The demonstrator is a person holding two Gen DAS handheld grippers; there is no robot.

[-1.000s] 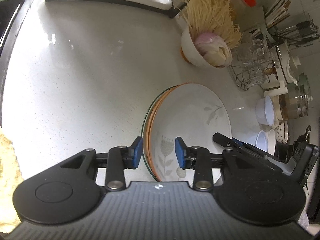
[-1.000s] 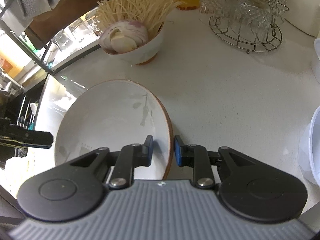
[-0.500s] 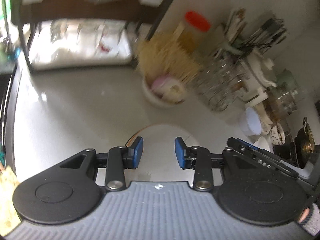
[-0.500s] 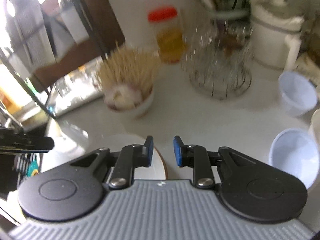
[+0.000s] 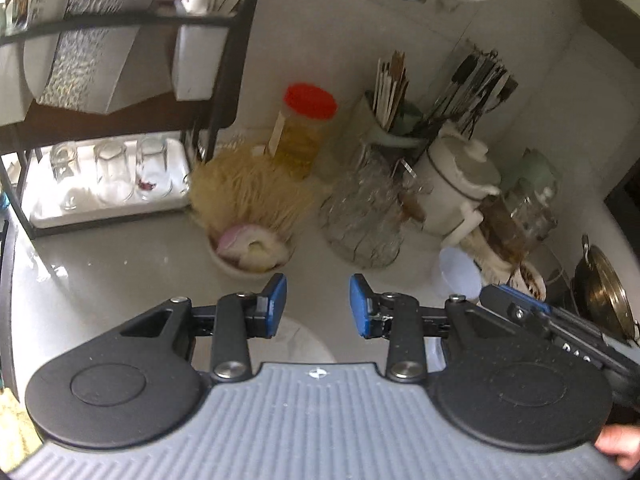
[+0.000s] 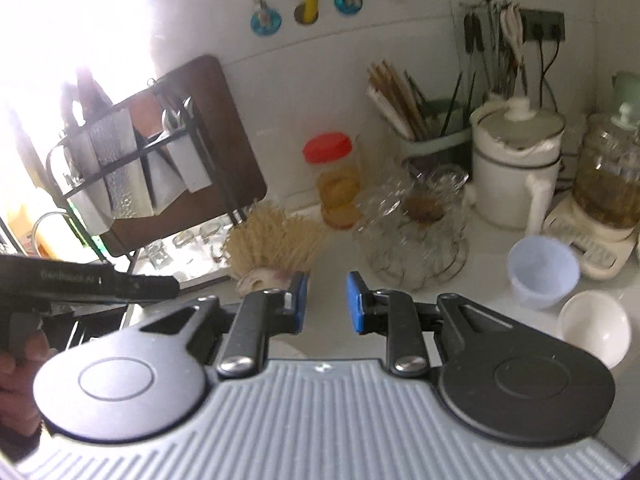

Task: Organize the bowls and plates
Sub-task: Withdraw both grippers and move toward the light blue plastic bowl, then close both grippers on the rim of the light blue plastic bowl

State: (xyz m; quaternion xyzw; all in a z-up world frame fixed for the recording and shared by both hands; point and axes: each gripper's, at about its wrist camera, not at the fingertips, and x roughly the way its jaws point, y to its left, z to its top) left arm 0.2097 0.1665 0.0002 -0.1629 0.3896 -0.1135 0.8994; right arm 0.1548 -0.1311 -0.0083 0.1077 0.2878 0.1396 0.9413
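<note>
White counter (image 5: 120, 272); both claws (left (image 5: 318, 306), right (image 6: 326, 302)) parted, empty.

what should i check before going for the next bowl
1. Left gripper empty, jaws apart: ok.
2. Right gripper empty, jaws apart: ok.
3. Plate stack flat on the counter: cannot tell, mostly hidden under the left gripper.
4. White bowl upright and free: ok.
5. Lavender cup clear of it: ok, a small gap shows.
6. Noodle bowl away from both grippers: ok.
</note>
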